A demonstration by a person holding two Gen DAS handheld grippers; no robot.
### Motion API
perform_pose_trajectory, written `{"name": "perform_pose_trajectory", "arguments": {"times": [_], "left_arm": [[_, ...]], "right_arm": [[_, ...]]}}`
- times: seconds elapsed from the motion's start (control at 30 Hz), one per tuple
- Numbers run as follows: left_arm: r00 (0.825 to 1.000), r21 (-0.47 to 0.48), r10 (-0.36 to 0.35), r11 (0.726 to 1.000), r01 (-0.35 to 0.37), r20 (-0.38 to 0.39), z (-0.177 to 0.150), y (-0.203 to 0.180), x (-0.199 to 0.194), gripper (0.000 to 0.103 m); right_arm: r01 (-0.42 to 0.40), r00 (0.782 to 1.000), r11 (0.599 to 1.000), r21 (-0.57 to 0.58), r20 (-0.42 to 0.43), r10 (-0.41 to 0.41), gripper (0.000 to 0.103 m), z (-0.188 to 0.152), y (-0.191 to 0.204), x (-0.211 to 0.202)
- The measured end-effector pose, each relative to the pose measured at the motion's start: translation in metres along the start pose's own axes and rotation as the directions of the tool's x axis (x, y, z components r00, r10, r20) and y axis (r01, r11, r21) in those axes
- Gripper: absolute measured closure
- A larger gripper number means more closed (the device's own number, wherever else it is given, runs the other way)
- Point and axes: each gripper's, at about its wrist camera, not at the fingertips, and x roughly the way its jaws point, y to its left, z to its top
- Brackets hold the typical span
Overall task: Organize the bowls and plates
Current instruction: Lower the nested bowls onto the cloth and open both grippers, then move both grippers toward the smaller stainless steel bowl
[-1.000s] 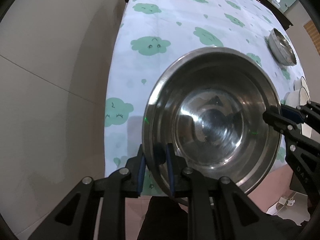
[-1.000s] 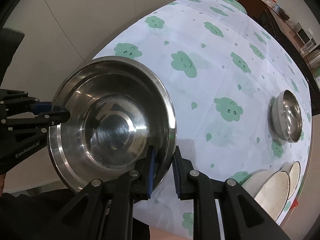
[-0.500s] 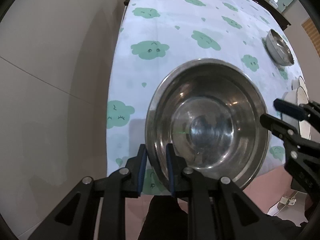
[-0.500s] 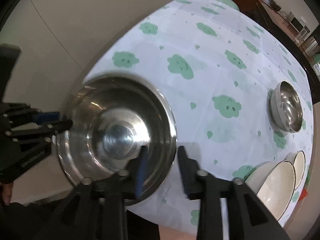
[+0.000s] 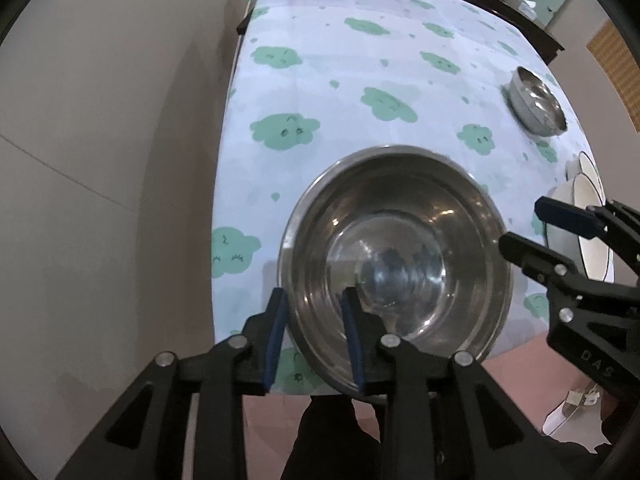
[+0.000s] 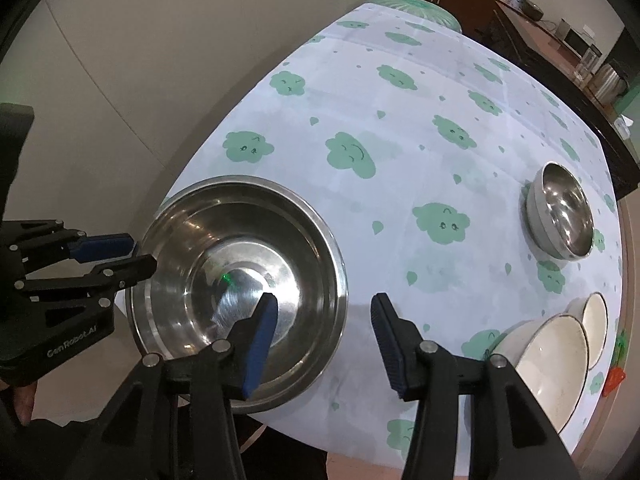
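2 grippers have just let go of the big steel bowl (image 5: 396, 264), so it now sits on the table (image 6: 460, 168) near the front edge, mouth up. It is round, with no long side. The right gripper (image 6: 324, 340) is opening wide; the left gripper (image 5: 314, 340) is opening, rim between its pads.

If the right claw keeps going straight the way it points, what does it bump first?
Most likely the big steel bowl. The right claw is opening astride the bowl's rim, one finger over the inside, the other over the tablecloth. Depth is unclear, so that outer finger might meet the cloth.
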Motion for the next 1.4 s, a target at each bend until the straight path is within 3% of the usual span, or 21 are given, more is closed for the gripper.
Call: {"name": "perform_pose_trajectory", "arguments": {"times": [0.2,0.33,0.57,1.0,1.4], "left_arm": [[1.000,0.027,-0.007,1.000,0.007,0.015,0.000,-0.003,-0.008,0.070],[0.999,0.024,0.000,1.000,-0.001,0.043,0.003,-0.001,-0.013,0.055],[0.998,0.043,0.012,0.999,-0.015,0.060,0.008,-0.003,-0.019,0.049],[0.996,0.071,0.031,0.997,-0.036,0.078,0.025,-0.025,-0.024,0.048],[0.998,0.154,0.033,0.987,-0.042,0.061,0.052,-0.088,-0.015,0.048]], "right_arm": [[0.015,1.000,1.000,0.027,0.011,-0.016,0.051,-0.003,-0.002,-0.003],[0.017,1.000,0.999,0.038,0.019,-0.018,0.051,-0.002,-0.003,-0.005],[0.025,0.999,0.998,0.055,0.027,-0.027,0.051,0.001,-0.008,-0.008],[0.004,0.998,0.992,0.128,0.057,-0.011,0.051,-0.006,-0.039,-0.014],[-0.004,0.998,0.977,0.213,0.066,-0.010,0.051,-0.025,-0.099,-0.016]]}}
